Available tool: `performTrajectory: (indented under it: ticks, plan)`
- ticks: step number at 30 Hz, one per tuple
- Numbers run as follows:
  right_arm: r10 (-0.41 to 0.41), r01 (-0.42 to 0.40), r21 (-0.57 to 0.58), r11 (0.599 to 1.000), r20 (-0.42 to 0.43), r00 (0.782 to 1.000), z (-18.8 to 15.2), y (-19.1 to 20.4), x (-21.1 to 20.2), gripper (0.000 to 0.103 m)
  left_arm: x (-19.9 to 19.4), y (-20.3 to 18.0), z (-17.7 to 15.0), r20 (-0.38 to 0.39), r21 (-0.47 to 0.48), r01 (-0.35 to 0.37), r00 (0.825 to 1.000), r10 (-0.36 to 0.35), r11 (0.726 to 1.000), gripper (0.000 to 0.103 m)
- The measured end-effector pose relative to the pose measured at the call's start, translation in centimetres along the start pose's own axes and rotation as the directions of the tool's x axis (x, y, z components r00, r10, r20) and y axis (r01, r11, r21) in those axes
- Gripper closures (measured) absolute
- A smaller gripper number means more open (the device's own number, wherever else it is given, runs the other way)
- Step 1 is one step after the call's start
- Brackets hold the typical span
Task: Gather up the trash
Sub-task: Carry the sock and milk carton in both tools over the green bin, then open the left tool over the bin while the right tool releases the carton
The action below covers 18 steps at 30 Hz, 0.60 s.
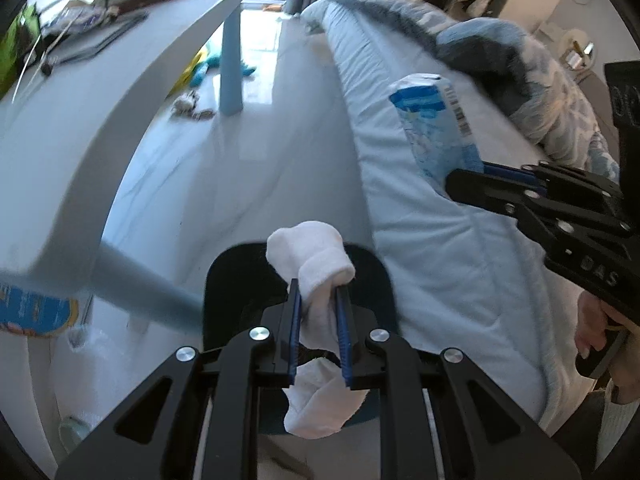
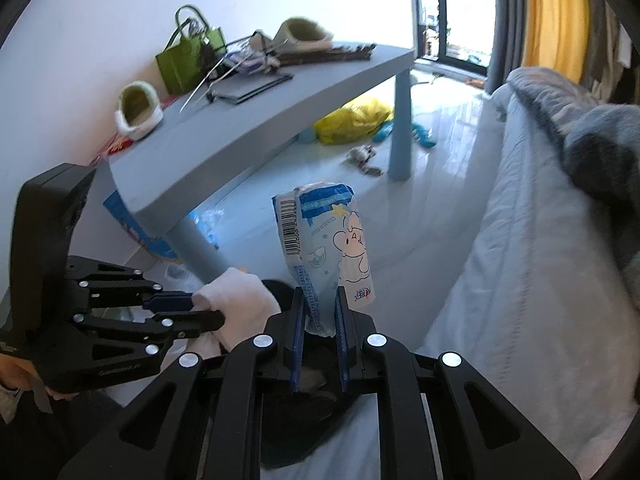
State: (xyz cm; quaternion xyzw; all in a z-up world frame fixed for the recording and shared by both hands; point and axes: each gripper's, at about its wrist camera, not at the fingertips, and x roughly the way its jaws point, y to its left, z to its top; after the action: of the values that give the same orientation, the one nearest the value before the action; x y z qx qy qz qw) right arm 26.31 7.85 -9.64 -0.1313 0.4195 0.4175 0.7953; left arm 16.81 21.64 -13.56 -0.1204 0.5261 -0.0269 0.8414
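My left gripper (image 1: 318, 286) is shut on a crumpled white tissue (image 1: 316, 256) and holds it over a dark round bin (image 1: 372, 276) on the floor. The tissue also shows in the right wrist view (image 2: 240, 292), with the left gripper (image 2: 218, 312) at lower left. My right gripper (image 2: 320, 292) is shut on a light blue tissue packet (image 2: 332, 240) with a barcode and a cartoon figure, held upright above the same bin (image 2: 280, 286). In the left wrist view the packet (image 1: 436, 120) and right gripper (image 1: 468, 180) hang over the bed edge.
A grey-blue table (image 2: 248, 120) stands to the left with a green bag (image 2: 184, 60), slippers (image 2: 138, 110) and clutter. A bed with a pale blue cover (image 2: 520, 240) runs along the right. A yellow bag (image 2: 352, 120) and toys lie on the floor under the table.
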Motion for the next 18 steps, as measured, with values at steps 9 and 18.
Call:
performTrajectory:
  ticks: [9, 18]
  plan:
    - [0.039, -0.042, -0.023, 0.999, -0.107, 0.993, -0.2, 2.6, 3.9, 0.089, 1.7, 3.4, -1.6, -0.103, -0.06, -0.012, 0.995, 0.006, 0.998, 0.085]
    - [0.054, -0.063, -0.048, 0.997, -0.173, 0.983, -0.7, 4.0, 6.0, 0.089, 2.6, 3.8, -2.4, -0.134, -0.057, -0.016, 0.991, 0.008, 0.998, 0.08]
